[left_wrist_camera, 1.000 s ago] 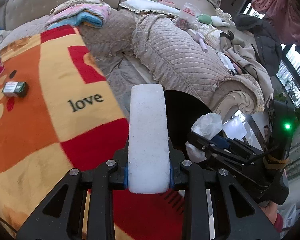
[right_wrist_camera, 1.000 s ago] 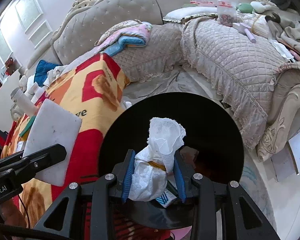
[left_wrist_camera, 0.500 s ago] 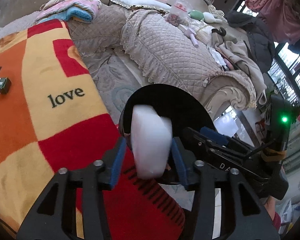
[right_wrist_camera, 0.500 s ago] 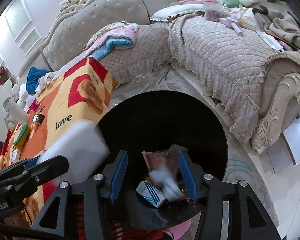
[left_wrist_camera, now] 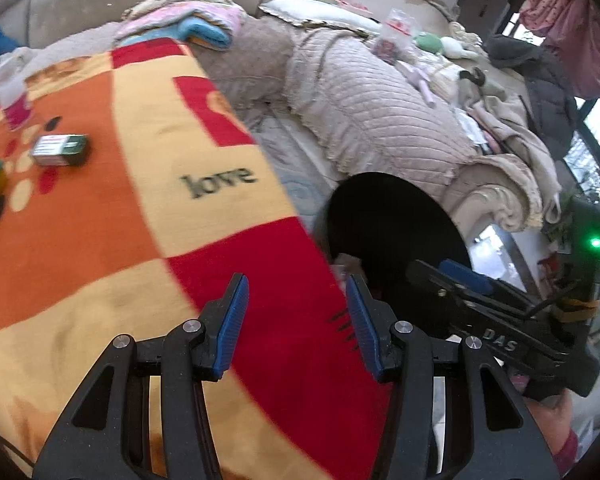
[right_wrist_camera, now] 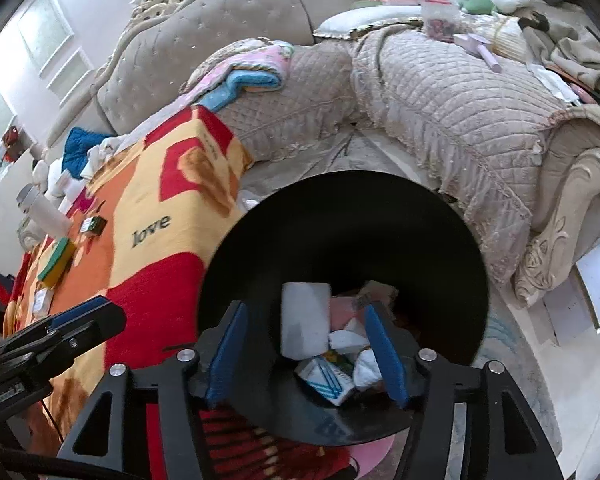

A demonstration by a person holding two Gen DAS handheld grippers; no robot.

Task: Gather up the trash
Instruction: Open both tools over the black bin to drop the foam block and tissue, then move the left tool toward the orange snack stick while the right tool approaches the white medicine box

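Observation:
A round black trash bin (right_wrist_camera: 340, 216) stands on the floor beside the blanket-covered table; it also shows in the left wrist view (left_wrist_camera: 384, 216). Inside lie a white foam block (right_wrist_camera: 304, 324), crumpled white tissue (right_wrist_camera: 366, 368), a small blue-striped box (right_wrist_camera: 326, 378) and other scraps. My right gripper (right_wrist_camera: 306, 354) is open and empty above the bin's near rim. My left gripper (left_wrist_camera: 296, 322) is open and empty over the blanket's (left_wrist_camera: 120, 208) red corner, left of the bin. A small green box (left_wrist_camera: 60, 150) lies on the blanket far left.
A quilted beige sofa (right_wrist_camera: 440, 92) curves behind the bin, strewn with clothes and small items. A green-and-yellow sponge (right_wrist_camera: 56, 262), a white bottle (right_wrist_camera: 44, 212) and small boxes sit at the table's far end. A pink cup (left_wrist_camera: 14, 100) stands near the green box.
Both grippers opened: the left let go of the white foam block and the right let go of the tissue wad, and both now lie in the bin. The left gripper swung back over the blanket.

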